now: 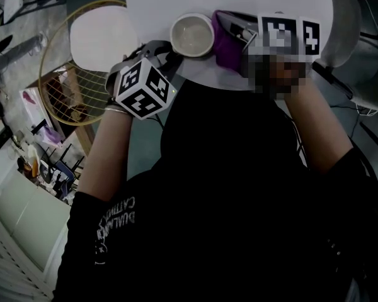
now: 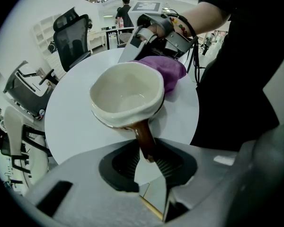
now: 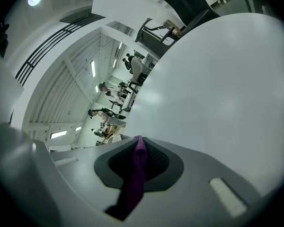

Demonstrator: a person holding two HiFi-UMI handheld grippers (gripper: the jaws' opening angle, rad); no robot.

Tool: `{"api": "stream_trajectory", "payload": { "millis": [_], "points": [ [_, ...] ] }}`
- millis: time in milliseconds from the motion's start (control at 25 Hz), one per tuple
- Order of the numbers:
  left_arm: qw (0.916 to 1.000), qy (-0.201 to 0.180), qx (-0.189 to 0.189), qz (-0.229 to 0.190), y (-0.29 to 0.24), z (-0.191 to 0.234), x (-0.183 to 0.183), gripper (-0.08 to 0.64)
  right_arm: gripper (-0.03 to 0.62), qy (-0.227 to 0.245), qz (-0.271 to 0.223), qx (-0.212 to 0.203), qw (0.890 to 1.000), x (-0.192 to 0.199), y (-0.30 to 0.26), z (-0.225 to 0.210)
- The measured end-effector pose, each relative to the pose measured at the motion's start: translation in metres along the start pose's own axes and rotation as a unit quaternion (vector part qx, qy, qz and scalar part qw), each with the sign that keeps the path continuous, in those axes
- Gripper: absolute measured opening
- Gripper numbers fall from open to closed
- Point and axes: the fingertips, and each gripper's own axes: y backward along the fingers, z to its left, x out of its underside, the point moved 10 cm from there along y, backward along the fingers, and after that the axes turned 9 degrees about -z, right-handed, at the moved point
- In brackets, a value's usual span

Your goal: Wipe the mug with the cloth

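Nearest the lens, the left gripper (image 2: 149,163) is clamping its jaws on the brown handle (image 2: 144,138) of the cream mug (image 2: 127,94), holding it mouth-up at the near edge of the round white table (image 2: 75,126). Opposite it, the right gripper (image 2: 156,30) is pinching the purple cloth (image 2: 166,72) between nearly closed jaws. It is pressing the cloth against the mug's wall on the side facing away from the handle, so a wiping stroke is probably going to curve around from that right side.

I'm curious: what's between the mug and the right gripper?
The purple cloth, against the mug; the left gripper view shows it.
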Motion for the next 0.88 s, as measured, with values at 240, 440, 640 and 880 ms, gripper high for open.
{"api": "stream_trajectory", "payload": {
  "millis": [240,440,640,880],
  "points": [
    [0.9999,-0.008,-0.002,0.010,-0.001,0.001,0.000,0.091,0.026,-0.002,0.016,0.015,1.000,-0.005,-0.007,0.002],
    [0.9999,-0.009,0.002,0.009,0.001,0.004,0.000,0.092,0.025,-0.004,0.026,0.026,0.999,-0.013,-0.015,0.003],
    [0.9999,-0.014,-0.001,0.008,0.002,0.007,0.000,0.093,0.025,-0.008,0.031,0.037,0.999,-0.017,-0.024,0.002],
    [0.9999,-0.016,0.003,0.005,-0.002,0.002,-0.001,0.095,0.025,-0.002,0.044,0.037,0.998,-0.018,-0.026,-0.001]
  ]
}}
